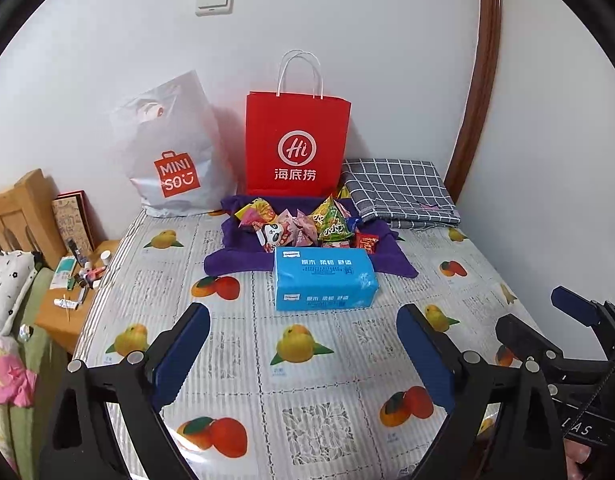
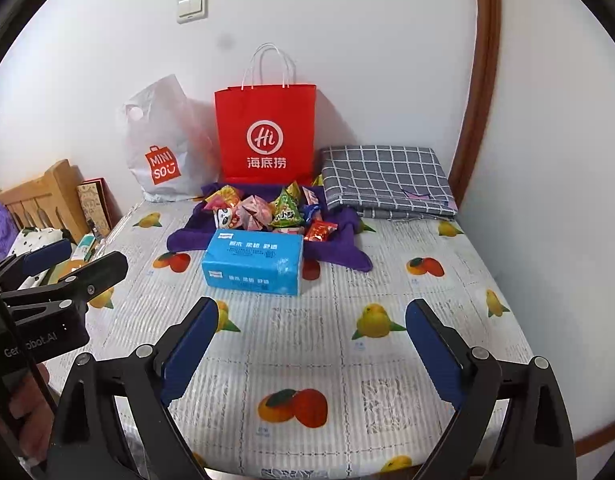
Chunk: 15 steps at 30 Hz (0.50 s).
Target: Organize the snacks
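Table covered with a ribbed plastic cloth printed with oranges and yellow fruit, set against a white wall; it carries everything below. At its far edge stand, side by side, a white plastic MINISO shopping bag on the left and an upright red paper carrier bag with white twisted handles at centre. A folded grey checked cloth lies in the far right corner, just beside the red bag.

A purple cloth spread flat lies directly in front of the red bag. On it rests a loose heap of small wrapped snacks: pink, green, yellow and red packets, touching one another. A blue rectangular pack of tissues lies at the near edge of the purple cloth, just in front of the heap.

Left gripper: two black arms with blue pads, spread wide apart above the bare tablecloth, well short of the tissue pack. Nothing lies between the pads and they touch nothing. In the right wrist view it appears at the left edge, likewise empty.

Right gripper: same build, jaws equally wide, hovering over the near part of the table, empty and clear of all objects. Its tips also show at the right edge of the left wrist view.

A wooden bedside stand with small bottles sits left of the table.
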### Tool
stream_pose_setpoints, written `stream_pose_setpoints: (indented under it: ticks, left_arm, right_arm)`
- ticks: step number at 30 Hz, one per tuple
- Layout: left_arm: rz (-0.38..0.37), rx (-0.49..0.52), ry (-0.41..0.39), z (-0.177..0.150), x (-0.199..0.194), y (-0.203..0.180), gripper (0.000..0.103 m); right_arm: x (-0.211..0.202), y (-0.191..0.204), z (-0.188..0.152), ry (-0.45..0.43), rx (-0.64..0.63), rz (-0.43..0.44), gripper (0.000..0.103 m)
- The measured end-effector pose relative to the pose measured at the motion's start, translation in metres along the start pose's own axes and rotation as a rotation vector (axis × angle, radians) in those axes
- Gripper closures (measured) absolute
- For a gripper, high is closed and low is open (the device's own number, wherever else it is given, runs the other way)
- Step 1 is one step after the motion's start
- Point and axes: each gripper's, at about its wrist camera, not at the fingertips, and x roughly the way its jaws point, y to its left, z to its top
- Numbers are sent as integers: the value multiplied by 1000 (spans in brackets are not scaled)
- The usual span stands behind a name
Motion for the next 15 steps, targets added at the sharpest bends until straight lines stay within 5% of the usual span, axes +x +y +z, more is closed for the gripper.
stream_pose_setpoints:
  ticks: [15]
  left_arm:
    - [27,11,-39,-9,-18,-3,8]
  right_arm:
    - [-30,-2,-14,-73,23,34,9]
